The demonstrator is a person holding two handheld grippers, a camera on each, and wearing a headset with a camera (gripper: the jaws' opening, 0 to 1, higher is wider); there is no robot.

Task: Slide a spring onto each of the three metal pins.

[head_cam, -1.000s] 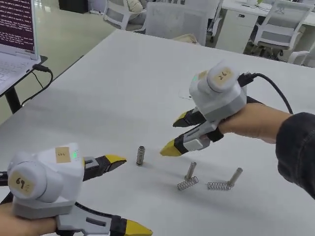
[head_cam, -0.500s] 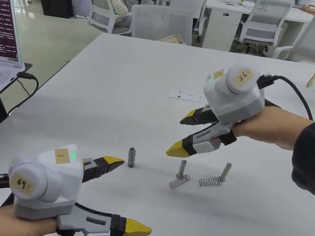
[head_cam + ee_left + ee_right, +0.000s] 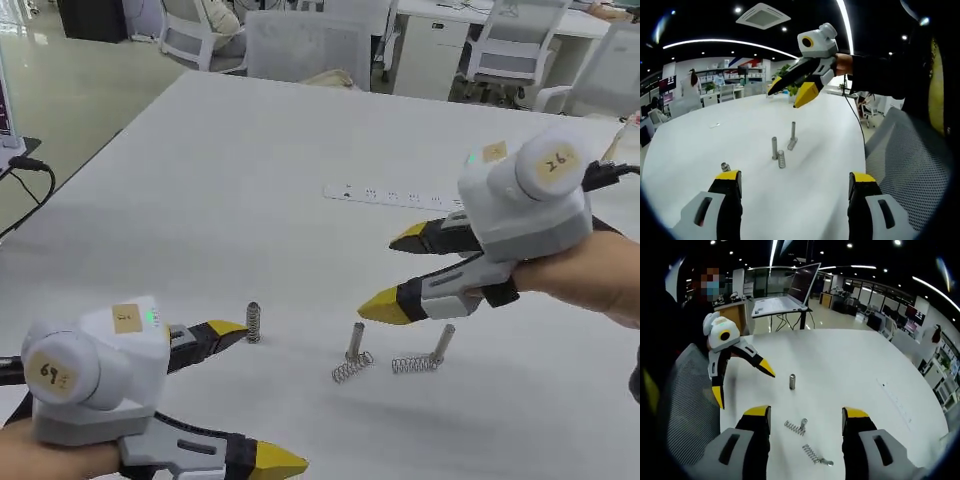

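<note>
Three short metal pins stand on the white table [image 3: 200, 180]. The left pin [image 3: 253, 322] wears a spring. A loose spring [image 3: 350, 367] lies at the foot of the bare middle pin [image 3: 355, 340]. Another spring [image 3: 412, 365] lies by the right pin [image 3: 441, 342], which leans. My left gripper [image 3: 250, 395] is open at the near left, its upper tip close beside the sprung pin [image 3: 726, 166]. Also open, my right gripper [image 3: 393, 272] hovers above and right of the middle pin. Both loose springs [image 3: 795, 427] [image 3: 812, 452] lie just ahead of its jaws.
A white power strip [image 3: 390, 196] lies farther back on the table. Office chairs [image 3: 300, 45] stand beyond the far edge. A black cable [image 3: 25, 165] hangs off to the left, and a laptop [image 3: 785, 295] sits on a stand there.
The head camera has swung, shifting the whole scene left. My right gripper has drawn back to the right, from left of the middle pin to right of it. Pins and springs have not moved.
</note>
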